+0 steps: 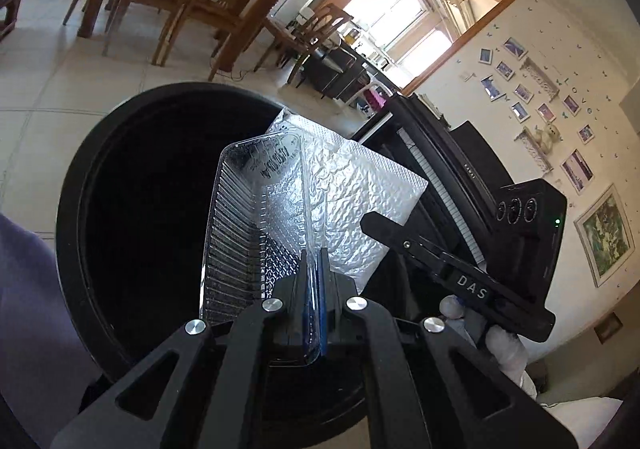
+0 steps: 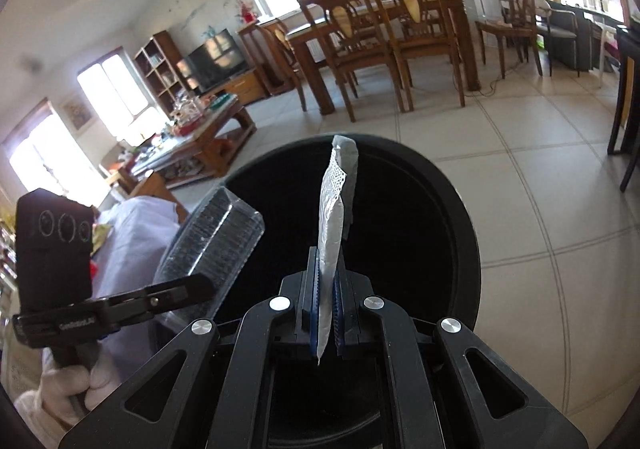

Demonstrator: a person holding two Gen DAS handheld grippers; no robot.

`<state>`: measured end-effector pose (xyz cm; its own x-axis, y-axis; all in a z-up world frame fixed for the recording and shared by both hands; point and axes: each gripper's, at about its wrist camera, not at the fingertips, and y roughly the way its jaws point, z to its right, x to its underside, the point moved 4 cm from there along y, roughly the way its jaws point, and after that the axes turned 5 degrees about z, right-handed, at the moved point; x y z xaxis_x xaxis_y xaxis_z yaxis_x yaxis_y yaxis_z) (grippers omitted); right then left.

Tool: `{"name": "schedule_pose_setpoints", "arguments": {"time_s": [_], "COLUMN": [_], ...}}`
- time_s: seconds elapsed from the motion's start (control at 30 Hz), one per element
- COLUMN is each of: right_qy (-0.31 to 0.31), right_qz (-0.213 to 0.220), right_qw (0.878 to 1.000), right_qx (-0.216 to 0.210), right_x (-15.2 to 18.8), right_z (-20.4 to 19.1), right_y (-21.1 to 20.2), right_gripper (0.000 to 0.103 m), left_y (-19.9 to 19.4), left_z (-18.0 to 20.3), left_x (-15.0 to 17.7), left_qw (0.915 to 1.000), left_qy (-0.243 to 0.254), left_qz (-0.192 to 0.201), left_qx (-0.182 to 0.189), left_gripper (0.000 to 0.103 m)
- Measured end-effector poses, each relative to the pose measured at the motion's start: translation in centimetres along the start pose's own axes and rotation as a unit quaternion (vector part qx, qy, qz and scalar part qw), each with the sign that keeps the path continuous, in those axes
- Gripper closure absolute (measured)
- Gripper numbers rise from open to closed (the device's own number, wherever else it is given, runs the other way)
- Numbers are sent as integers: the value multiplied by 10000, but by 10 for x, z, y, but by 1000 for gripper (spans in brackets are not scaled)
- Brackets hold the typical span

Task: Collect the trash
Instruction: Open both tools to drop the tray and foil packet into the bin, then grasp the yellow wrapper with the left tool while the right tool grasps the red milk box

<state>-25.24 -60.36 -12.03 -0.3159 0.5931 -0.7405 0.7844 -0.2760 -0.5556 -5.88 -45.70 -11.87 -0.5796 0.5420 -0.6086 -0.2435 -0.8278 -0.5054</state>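
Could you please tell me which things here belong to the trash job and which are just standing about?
Part of the job:
clear plastic tray
silver padded envelope
black bin

Just standing about:
dining table
chairs
piano
television

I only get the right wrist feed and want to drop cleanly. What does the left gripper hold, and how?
Observer: The left gripper is shut on the short edge of a clear ribbed plastic tray, which juts out over the black bin.
Operator: My mailer looks edge-on. Is it flat?
Observer: From the left wrist view, the silver bubble mailer is a broad crinkled sheet, held by the right gripper.
Operator: Do the tray and mailer touch?
Observer: They overlap in that view; contact cannot be told.
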Motion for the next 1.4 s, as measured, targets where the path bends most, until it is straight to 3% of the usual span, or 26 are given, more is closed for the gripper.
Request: {"name": "schedule_pose_setpoints", "arguments": {"time_s": [0.2,0.4,0.5,0.6,0.8,0.97,1.03,1.07,1.1,1.17,1.37,1.4], "right_qy": [6,-24,-47,-40,-100,-254,-383,-454,-545,-752,-1411,-1538], "right_qz": [-120,-180,-182,-96,100,294,311,324,325,285,-61,-134], "right_qw": [9999,9998,9998,9999,9999,9990,9981,9974,9964,9935,9757,9714], "right_qx": [-20,-19,-53,-29,-42,-207,-371,-464,-568,-809,-1678,-1807], "right_x": [5,1,-9,-11,-20,-28,-31,-31,-32,-32,-20,-15], "right_z": [-7,-13,-19,-23,-39,-68,-89,-102,-116,-146,-257,-276], "right_y": [11,20,24,22,9,0,0,0,1,6,31,35], "right_gripper": [96,96,86,58,56,47,43,42,42,42,31,26], "left_y": [6,10,8,2,-25,-68,-92,-104,-120,-151,-247,-262], "left_z": [8,11,11,17,30,40,38,35,31,26,-12,-20], "left_x": [7,6,8,5,-1,-2,1,3,7,10,41,47], "left_qw": [9989,9981,9981,9982,9978,9951,9930,9919,9897,9828,9606,9562], "left_qy": [296,416,416,456,605,801,872,886,906,1000,1057,999], "left_qz": [-204,-265,-254,-203,87,449,598,675,796,1099,1455,1492], "left_qx": [-316,-378,-367,-344,-269,-376,-521,-612,-773,-1099,-2120,-2311], "left_gripper": [97,97,96,96,96,95,89,74,51,36,36,36]}}
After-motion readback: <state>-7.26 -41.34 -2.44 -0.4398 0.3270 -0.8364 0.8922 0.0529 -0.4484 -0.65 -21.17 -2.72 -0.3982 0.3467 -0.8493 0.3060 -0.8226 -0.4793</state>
